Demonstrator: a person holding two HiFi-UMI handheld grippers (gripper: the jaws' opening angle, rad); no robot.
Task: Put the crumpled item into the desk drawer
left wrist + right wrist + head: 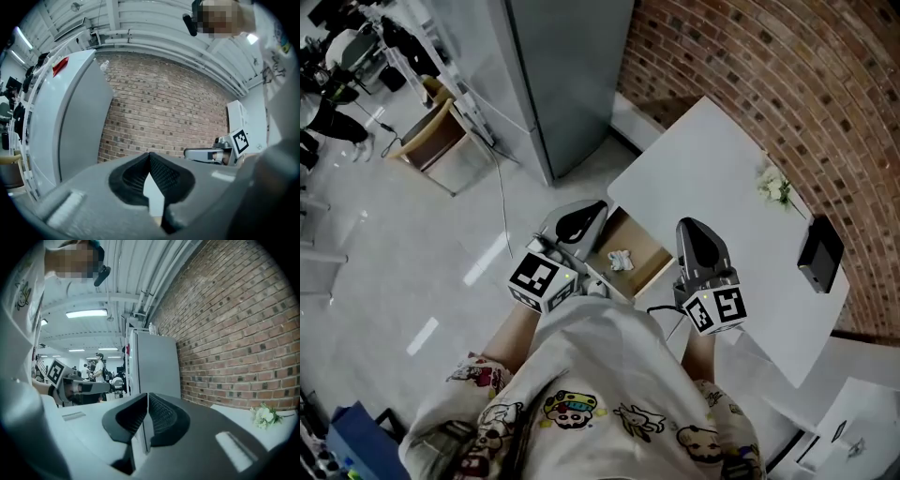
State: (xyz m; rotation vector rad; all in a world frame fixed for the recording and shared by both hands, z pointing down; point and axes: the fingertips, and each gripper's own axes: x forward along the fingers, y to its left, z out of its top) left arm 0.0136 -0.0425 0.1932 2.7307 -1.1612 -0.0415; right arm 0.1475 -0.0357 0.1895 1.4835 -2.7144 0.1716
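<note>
In the head view a crumpled white item (621, 260) lies inside the open wooden drawer (645, 242) at the near left corner of the white desk (712, 159). Both grippers are held up level in front of the person's chest, above the drawer, and neither touches the item. My left gripper (596, 210) (149, 155) has its fingertips together with nothing between them. My right gripper (690, 226) (147, 395) is shut and empty too. Each gripper view looks out at the room and shows neither the drawer nor the item.
A tall grey cabinet (567, 75) stands left of the desk, against the brick wall (769, 66). On the desk's far side lie a small sprig of white flowers (775, 186) and a black box (820, 253). A wooden crate (441, 141) stands on the floor at the left.
</note>
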